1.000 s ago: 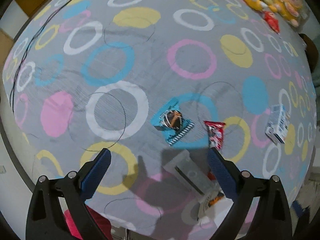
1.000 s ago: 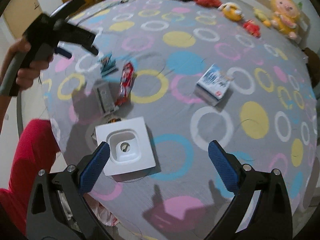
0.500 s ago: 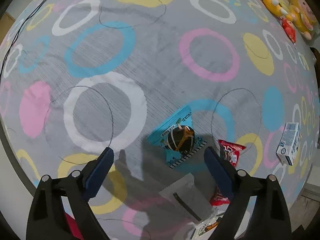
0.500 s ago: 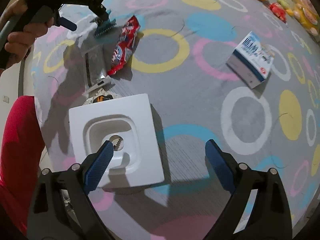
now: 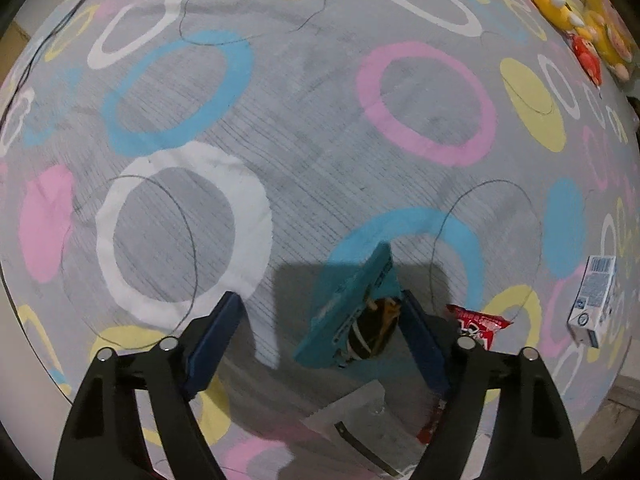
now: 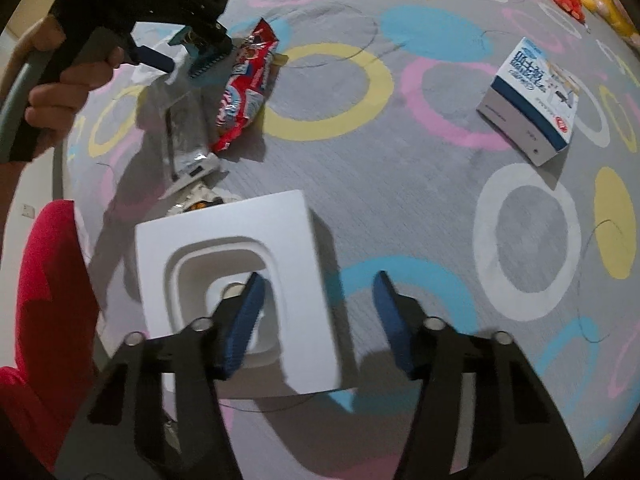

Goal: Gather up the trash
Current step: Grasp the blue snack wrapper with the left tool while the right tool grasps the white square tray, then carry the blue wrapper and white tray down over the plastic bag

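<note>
A teal snack wrapper (image 5: pixel 352 312) lies tilted between the fingers of my left gripper (image 5: pixel 320 332), resting against the right finger; the jaws stand open around it. It also shows in the right wrist view (image 6: pixel 204 60). A red wrapper (image 6: pixel 248 84) and a silver wrapper (image 6: pixel 184 120) lie beside it. My right gripper (image 6: pixel 318 320) is open over the right part of a white square bin (image 6: pixel 240 264), its left finger inside the bin's hollow. A white and blue carton (image 6: pixel 532 100) lies to the right.
Stuffed toys (image 5: pixel 580 28) lie at the far right of the ring-patterned cloth (image 5: pixel 304 128). A small orange-printed wrapper (image 6: pixel 196 204) lies by the bin's far edge. The table edge and the person's red sleeve (image 6: pixel 44 300) are at the left.
My left gripper has come down and forward until its fingers straddle the teal wrapper. My right gripper has moved down onto the white bin and its jaws have narrowed.
</note>
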Demonstrator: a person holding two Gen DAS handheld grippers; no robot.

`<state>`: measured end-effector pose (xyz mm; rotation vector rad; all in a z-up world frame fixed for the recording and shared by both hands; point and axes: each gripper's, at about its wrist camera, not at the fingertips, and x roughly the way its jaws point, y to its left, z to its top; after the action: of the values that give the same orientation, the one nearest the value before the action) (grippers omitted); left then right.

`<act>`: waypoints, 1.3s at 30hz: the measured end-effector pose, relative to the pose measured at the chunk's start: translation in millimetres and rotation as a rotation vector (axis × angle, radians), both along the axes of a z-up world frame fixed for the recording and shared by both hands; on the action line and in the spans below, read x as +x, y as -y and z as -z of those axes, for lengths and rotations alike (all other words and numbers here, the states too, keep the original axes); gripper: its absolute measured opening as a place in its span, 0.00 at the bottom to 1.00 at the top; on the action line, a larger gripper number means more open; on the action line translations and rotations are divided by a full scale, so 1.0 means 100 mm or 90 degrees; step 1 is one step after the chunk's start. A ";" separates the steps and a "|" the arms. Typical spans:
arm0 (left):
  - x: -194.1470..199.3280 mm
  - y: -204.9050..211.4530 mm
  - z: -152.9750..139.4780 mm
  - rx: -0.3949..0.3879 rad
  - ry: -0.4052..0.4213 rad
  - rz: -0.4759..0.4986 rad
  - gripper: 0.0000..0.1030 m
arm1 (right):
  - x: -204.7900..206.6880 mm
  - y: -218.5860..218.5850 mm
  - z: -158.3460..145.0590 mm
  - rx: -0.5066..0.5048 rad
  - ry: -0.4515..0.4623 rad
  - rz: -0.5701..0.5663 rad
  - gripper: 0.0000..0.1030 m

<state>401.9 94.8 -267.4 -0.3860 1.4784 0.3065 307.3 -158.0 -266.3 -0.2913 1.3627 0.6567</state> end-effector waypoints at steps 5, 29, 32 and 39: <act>-0.10 0.03 -0.05 0.024 0.016 0.024 0.52 | -0.04 -0.03 -0.02 0.018 -0.018 0.001 0.30; -0.49 -0.19 -0.61 -0.036 0.069 0.067 0.29 | -0.14 0.56 -0.80 0.006 0.125 0.188 0.22; -0.62 -0.10 -0.82 -0.025 0.089 0.095 0.29 | -0.27 0.65 -1.06 0.009 0.164 0.214 0.22; -1.34 0.26 -1.43 -0.016 0.132 0.193 0.29 | -0.80 0.73 -1.59 0.039 0.232 0.259 0.22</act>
<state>267.8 69.0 -124.5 -0.2020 1.3147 0.0047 226.9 -230.5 -107.4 -0.0720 1.0086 0.2855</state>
